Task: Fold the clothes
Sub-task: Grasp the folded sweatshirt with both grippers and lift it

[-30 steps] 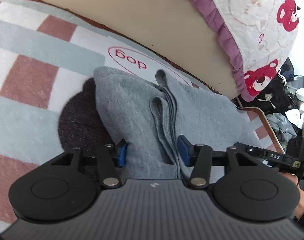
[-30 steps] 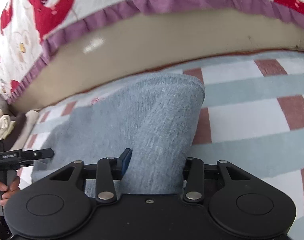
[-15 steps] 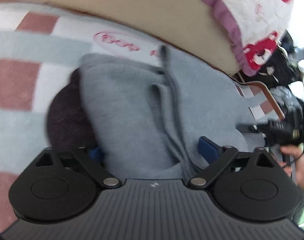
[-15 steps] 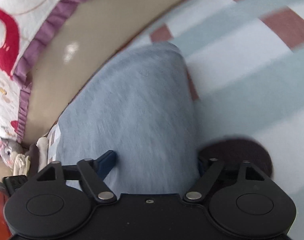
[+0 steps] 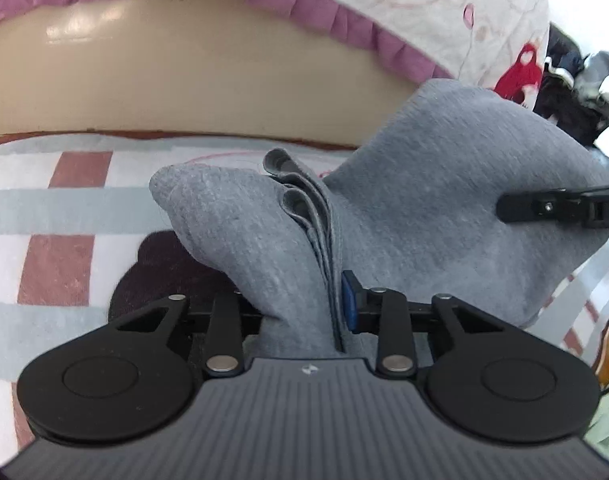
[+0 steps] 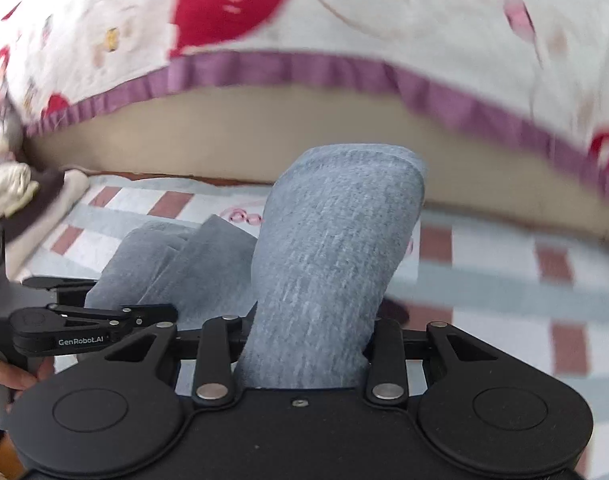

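Left wrist view shows the left gripper clamped on a bunched fold of the grey knit garment, whose soft, slightly fuzzy cloth rises out of the jaws in a thick hump. Several layered edges of the fabric stand as narrow ridges just beside the blue pad. To the right the cloth swells into a broad rounded mass, and the tip of the right gripper lies against it. The garment hangs lifted above a checked rug with pale blue, white and brick-red squares; a dark shadow lies on the rug near the left jaw. On the far side runs a beige bed base under a white quilt with a purple frill and red bear prints.

Right wrist view shows the right gripper closed around another thick column of the same garment, standing upright between its fingers, with more grey folds trailing left toward the left gripper. A plush toy sits at the far left.
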`<state>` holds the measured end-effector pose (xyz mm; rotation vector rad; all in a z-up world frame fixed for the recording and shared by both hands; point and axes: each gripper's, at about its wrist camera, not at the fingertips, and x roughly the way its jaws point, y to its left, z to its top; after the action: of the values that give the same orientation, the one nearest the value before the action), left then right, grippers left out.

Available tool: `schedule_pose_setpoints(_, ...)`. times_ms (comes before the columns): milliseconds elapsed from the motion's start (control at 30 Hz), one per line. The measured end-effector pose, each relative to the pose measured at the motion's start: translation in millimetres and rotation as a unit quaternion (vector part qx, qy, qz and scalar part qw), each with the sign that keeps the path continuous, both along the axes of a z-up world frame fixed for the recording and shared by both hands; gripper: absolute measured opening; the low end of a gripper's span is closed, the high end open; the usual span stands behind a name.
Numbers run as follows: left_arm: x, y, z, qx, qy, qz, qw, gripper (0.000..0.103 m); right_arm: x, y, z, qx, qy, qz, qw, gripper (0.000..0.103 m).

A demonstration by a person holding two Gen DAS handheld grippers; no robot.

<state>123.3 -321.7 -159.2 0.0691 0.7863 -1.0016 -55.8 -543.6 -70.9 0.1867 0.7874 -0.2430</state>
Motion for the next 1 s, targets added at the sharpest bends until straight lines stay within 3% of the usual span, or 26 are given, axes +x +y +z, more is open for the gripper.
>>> schedule_pose_setpoints(100,-1.2,7.4,21.1,-0.009,-0.022,0.009,0.9997,0.030,4.4,9.5,19.2,-0.021,-0.015,0.010,1.000,0.040)
schedule_pose_setpoints(300,-1.8,44.1,66.6,-0.028,-0.061,0.059,0.9960,0.028,24.6,24.5,40.6,0.005,-0.060,0.011,0.998,0.040)
schedule_pose_setpoints(400,-0.7,80.8,82.3,-0.037,-0.062,0.107,0.9916,0.028,41.3,49.9,49.7,0.003,-0.073,0.049,0.996,0.040)
schedule_pose_setpoints(533,15.1,120.9,95.0,-0.056,-0.045,0.172,0.9825,0.027,81.5,90.0,67.8,-0.050,-0.055,0.126,0.989,0.039)
schedule_pose_setpoints(633,19.3,155.0,110.4,-0.077,-0.055,0.222,0.9706,0.026,122.5,116.1,92.4,-0.073,-0.051,0.182,0.979,0.039)
schedule_pose_setpoints(700,19.6,180.4,124.9,-0.089,-0.076,0.253,0.9604,0.026,143.0,140.8,116.6,-0.102,-0.055,0.230,0.966,0.039)
schedule_pose_setpoints(800,19.0,212.8,156.2,-0.073,-0.143,0.278,0.9471,0.026,180.4,182.1,155.3,-0.139,-0.058,0.286,0.946,0.039)
schedule_pose_setpoints(900,22.3,252.7,181.3,-0.069,-0.173,0.329,0.9260,0.026,220.0,238.1,185.0,-0.162,-0.050,0.335,0.927,0.039)
schedule_pose_setpoints(1000,22.3,300.9,191.4,-0.068,-0.186,0.387,0.9007,0.026,255.1,298.0,207.5,-0.180,-0.046,0.394,0.900,0.039)
